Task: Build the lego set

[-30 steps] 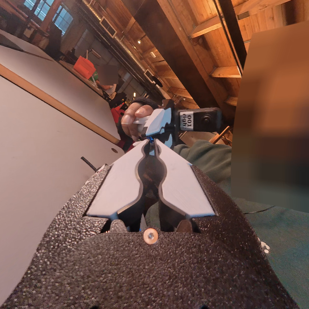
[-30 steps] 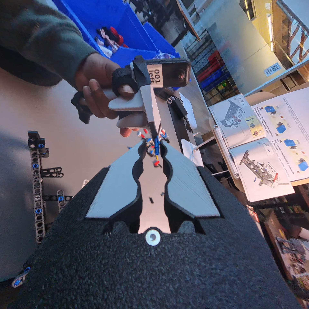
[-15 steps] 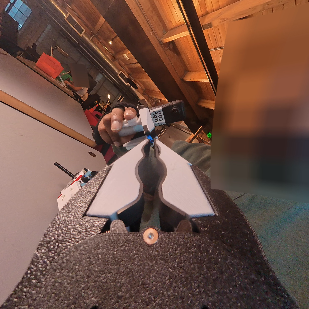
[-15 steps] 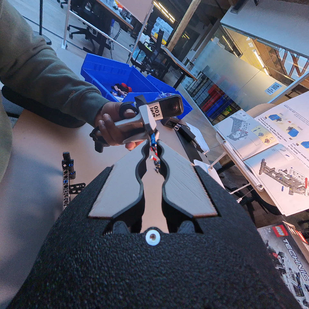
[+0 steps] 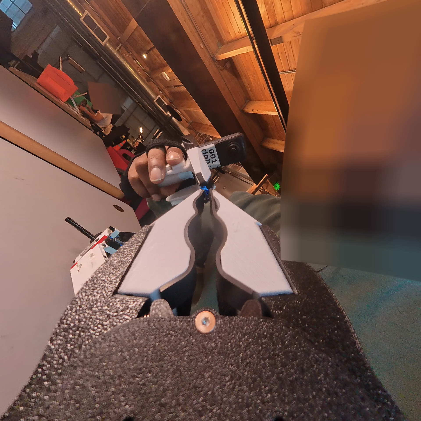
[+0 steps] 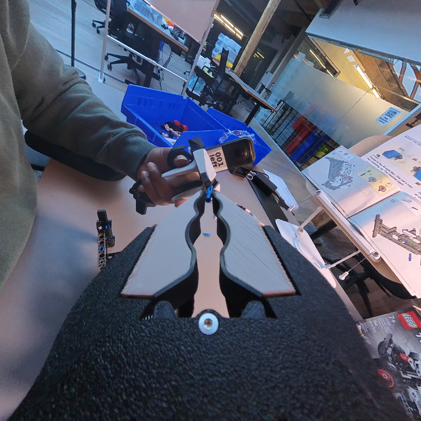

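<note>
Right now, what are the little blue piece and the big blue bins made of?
The little blue piece, pinched between both grippers' tips, looks like hard, smooth plastic: bright even colour, crisp moulded shape. The blue bins look like rigid plastic too, with glossy walls and moulded ribs.

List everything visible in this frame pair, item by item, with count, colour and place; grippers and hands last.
blue pin: one, blue, pinched between both grippers' tips, above the table
loose pin: one, blue, on the table
beam assembly: one, black with blue pins, on table at left
white assembly: one, white and red, left wrist view, on table
bins: two, blue, far table edge
instruction booklet: one, open, on stand at right
set box: one, lower right
left gripper: shut on blue pin
right gripper: shut on blue pin
hands: two, holding grippers
</note>
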Tool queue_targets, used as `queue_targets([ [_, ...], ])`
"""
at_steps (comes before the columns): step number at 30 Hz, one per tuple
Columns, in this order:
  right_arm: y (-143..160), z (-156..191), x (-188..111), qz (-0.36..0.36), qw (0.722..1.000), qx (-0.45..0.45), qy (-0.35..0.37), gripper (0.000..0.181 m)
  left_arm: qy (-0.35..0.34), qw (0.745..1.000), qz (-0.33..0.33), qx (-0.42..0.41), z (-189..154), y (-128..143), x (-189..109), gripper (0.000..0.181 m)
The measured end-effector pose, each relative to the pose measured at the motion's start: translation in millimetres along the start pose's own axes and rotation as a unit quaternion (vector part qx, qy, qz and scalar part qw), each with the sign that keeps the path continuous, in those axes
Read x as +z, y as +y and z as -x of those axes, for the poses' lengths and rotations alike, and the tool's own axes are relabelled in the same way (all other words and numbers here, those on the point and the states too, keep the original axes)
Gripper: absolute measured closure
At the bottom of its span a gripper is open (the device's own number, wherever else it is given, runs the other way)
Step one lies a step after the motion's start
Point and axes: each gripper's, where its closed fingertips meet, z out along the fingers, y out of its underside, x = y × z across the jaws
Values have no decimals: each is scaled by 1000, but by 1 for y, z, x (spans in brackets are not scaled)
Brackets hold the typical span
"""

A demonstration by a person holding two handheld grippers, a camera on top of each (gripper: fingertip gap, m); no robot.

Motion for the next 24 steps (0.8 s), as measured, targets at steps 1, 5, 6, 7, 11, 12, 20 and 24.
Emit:
queue_targets([
  [1,0,1,-1,2,1000,-2,-3,176,1,1000,0,-1,0,1,0,177],
  [5,2,2,-3,7,1000,7,-9,176,4,1000,2,-8,2,3,2,177],
  [6,5,1,-3,16,1000,11,-10,176,-2,1000,3,-9,4,4,1,177],
  [7,8,2,-4,25,999,18,-15,176,-13,1000,6,-4,8,5,1,176],
  [11,39,18,-19,120,989,48,-65,176,-133,981,102,93,43,28,-12,148],
  [12,51,28,-25,158,982,54,-85,176,-164,969,142,118,53,39,-17,144],
  [20,104,72,-31,309,935,81,-156,177,-219,904,332,158,91,114,-22,151],
  [24,104,76,-26,329,923,72,-189,177,-235,894,338,175,93,113,-27,154],
])
